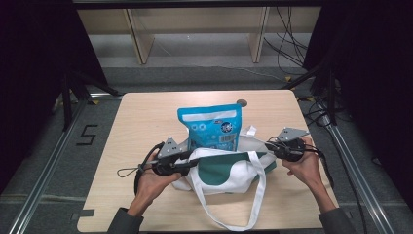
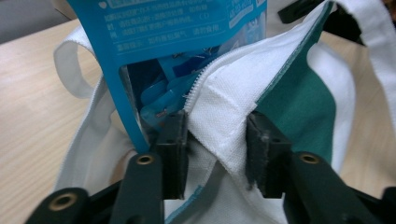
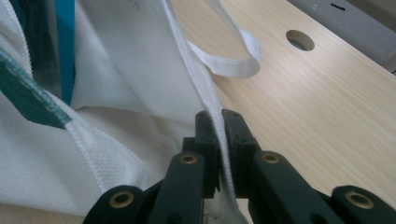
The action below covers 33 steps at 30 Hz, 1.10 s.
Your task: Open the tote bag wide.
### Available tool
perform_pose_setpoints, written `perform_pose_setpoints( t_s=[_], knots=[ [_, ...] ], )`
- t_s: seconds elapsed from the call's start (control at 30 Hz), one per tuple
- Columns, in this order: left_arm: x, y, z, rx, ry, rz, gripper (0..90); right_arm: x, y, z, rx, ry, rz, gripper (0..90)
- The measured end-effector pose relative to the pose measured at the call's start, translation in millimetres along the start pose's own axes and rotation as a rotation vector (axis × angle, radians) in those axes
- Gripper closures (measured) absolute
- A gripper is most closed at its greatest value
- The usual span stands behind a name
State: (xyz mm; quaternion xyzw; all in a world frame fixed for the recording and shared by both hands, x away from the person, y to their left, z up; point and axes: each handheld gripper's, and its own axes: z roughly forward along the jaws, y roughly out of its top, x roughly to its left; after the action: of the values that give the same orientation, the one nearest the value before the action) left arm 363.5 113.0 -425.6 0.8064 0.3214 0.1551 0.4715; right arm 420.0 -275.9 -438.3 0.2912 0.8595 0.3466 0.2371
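Observation:
A white tote bag with green panels [image 1: 229, 173] lies on the wooden table [image 1: 146, 117], its mouth held open. A blue snack pouch [image 1: 212, 127] stands upright in the mouth, its lower part inside the bag. My left gripper [image 1: 194, 164] is shut on the bag's left rim. In the left gripper view, a thick fold of the bag's white zipper edge [image 2: 219, 116] sits between my left gripper's [image 2: 217, 154] jaws, with the pouch [image 2: 177, 37] just behind. My right gripper [image 1: 269, 149] is shut on the right rim. In the right gripper view my right gripper [image 3: 219, 126] pinches the zipper seam [image 3: 198, 70].
A long white strap [image 1: 258, 195] loops toward the table's front edge. Another strap loop [image 3: 233, 65] lies on the wood beyond the bag. A round hole [image 1: 241, 103] marks the far table edge. Wooden shelving [image 1: 141, 39] and cables [image 1: 287, 44] stand behind.

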Motion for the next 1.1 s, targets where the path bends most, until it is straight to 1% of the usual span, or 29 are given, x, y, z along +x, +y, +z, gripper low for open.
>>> perform_pose_setpoints(
  t_s=[0.03, 0.07, 0.1, 0.13, 0.2, 0.23, 0.27, 0.3, 0.33, 0.37, 0.4, 0.43, 0.47, 0.5, 0.57, 0.6, 0.63, 0.67, 0.7, 0.77, 0.8, 0.87, 0.9, 0.93, 0.97, 1.0, 1.03, 1.07, 1.1],
  knots=[
    [-1.4, -0.7, 0.4, 0.014, 0.001, 0.011, 66.3, 1.6, 0.0, -1.4, 0.006, 0.002, 0.028, 84.3],
    [-3.7, -1.9, 0.6, 0.02, 0.008, 0.014, 66.3, 1.6, 0.0, -1.4, 0.006, 0.002, 0.028, 84.3],
    [-4.4, -5.3, 0.9, 0.045, 0.012, 0.059, 69.6, 1.5, 0.8, -4.4, -0.007, -0.004, 0.034, 75.9],
    [-4.4, -5.3, 0.9, 0.045, 0.012, 0.059, 70.7, 1.5, 0.8, -4.4, -0.007, -0.004, 0.034, 75.9],
    [-5.7, -11.8, 4.0, 0.068, 0.016, 0.062, 71.7, 1.1, 3.3, -12.1, -0.04, -0.026, 0.09, 65.7],
    [-3.0, -18.1, 6.4, 0.084, 0.014, 0.086, 72.2, 1.3, 4.4, -23.5, -0.071, -0.026, 0.123, 63.5],
    [-3.0, -18.1, 6.4, 0.084, 0.014, 0.086, 72.3, 1.3, 4.4, -23.5, -0.071, -0.026, 0.123, 63.5],
    [-2.2, -21.1, 7.0, 0.084, 0.005, 0.036, 72.3, 5.2, 4.9, -41.4, -0.095, -0.016, 0.155, 60.2],
    [-2.2, -21.1, 7.0, 0.084, 0.005, 0.036, 72.3, 5.2, 4.9, -41.4, -0.095, -0.016, 0.155, 60.2],
    [-2.2, -20.4, 6.8, 0.071, 0.013, 0.036, 72.3, 7.7, 4.3, -51.3, -0.107, -0.01, 0.184, 59.5],
    [-3.5, -19.7, 6.1, 0.073, 0.019, 0.035, 72.3, 8.4, 3.0, -62.7, -0.141, -0.008, 0.173, 58.3],
    [-4.0, -18.7, 5.9, 0.076, 0.016, 0.048, 72.2, 17.5, 0.1, -78.8, -0.139, 0.03, 0.221, 56.8],
    [-2.9, -18.1, 5.3, 0.082, 0.011, 0.073, 72.2, 21.7, -2.4, -85.8, -0.146, 0.053, 0.227, 56.0],
    [-3.1, -18.6, 5.9, 0.075, 0.022, 0.071, 72.2, 25.8, -5.0, -91.0, -0.146, 0.085, 0.229, 54.9],
    [-3.3, -18.6, 5.5, 0.076, 0.015, 0.07, 72.2, 38.0, -10.1, -95.3, -0.134, 0.148, 0.242, 54.0],
    [-3.3, -18.6, 5.5, 0.076, 0.015, 0.07, 72.1, 38.0, -10.1, -95.3, -0.134, 0.148, 0.242, 54.0],
    [-3.2, -18.3, 5.3, 0.08, 0.013, 0.071, 72.1, 45.3, -12.2, -94.4, -0.121, 0.185, 0.25, 52.6],
    [-3.2, -18.2, 5.4, 0.078, 0.014, 0.071, 72.1, 51.4, -13.8, -91.7, -0.099, 0.212, 0.226, 51.3],
    [-3.5, -18.3, 4.9, 0.078, 0.016, 0.07, 72.0, 64.6, -15.9, -84.3, -0.067, 0.247, 0.201, 50.0],
    [-3.5, -18.1, 4.7, 0.076, 0.018, 0.073, 71.9, 72.0, -17.0, -74.5, -0.041, 0.299, 0.158, 49.3],
    [-3.5, -18.1, 4.7, 0.076, 0.018, 0.073, 71.9, 72.0, -17.0, -74.5, -0.041, 0.299, 0.158, 49.3],
    [-3.0, -18.3, 4.9, 0.071, 0.017, 0.068, 71.8, 79.3, -16.5, -67.4, -0.02, 0.32, 0.144, 49.3],
    [-3.1, -18.3, 4.6, 0.07, 0.017, 0.07, 71.8, 83.1, -16.3, -64.4, -0.003, 0.342, 0.14, 52.3],
    [-4.6, -18.6, 4.8, 0.059, 0.02, 0.056, 71.7, 86.7, -16.6, -61.6, 0.013, 0.353, 0.124, 60.6],
    [-5.0, -18.6, 4.4, 0.056, 0.019, 0.053, 71.7, 93.1, -19.7, -53.5, 0.07, 0.328, 0.023, 74.5],
    [-5.6, -19.0, 4.0, 0.051, 0.018, 0.048, 71.7, 94.7, -21.3, -49.6, 0.077, 0.31, -0.002, 80.6],
    [-5.6, -19.0, 4.0, 0.051, 0.018, 0.048, 71.7, 94.7, -21.3, -49.6, 0.077, 0.31, -0.002, 80.6],
    [-4.5, -18.8, 3.1, 0.056, 0.012, 0.079, 71.7, 95.7, -23.2, -44.6, 0.081, 0.29, -0.02, 85.3],
    [-6.2, -20.0, 1.9, 0.057, 0.015, 0.073, 71.7, 93.3, -25.7, -35.4, 0.084, 0.228, -0.036, 87.8]
  ],
)
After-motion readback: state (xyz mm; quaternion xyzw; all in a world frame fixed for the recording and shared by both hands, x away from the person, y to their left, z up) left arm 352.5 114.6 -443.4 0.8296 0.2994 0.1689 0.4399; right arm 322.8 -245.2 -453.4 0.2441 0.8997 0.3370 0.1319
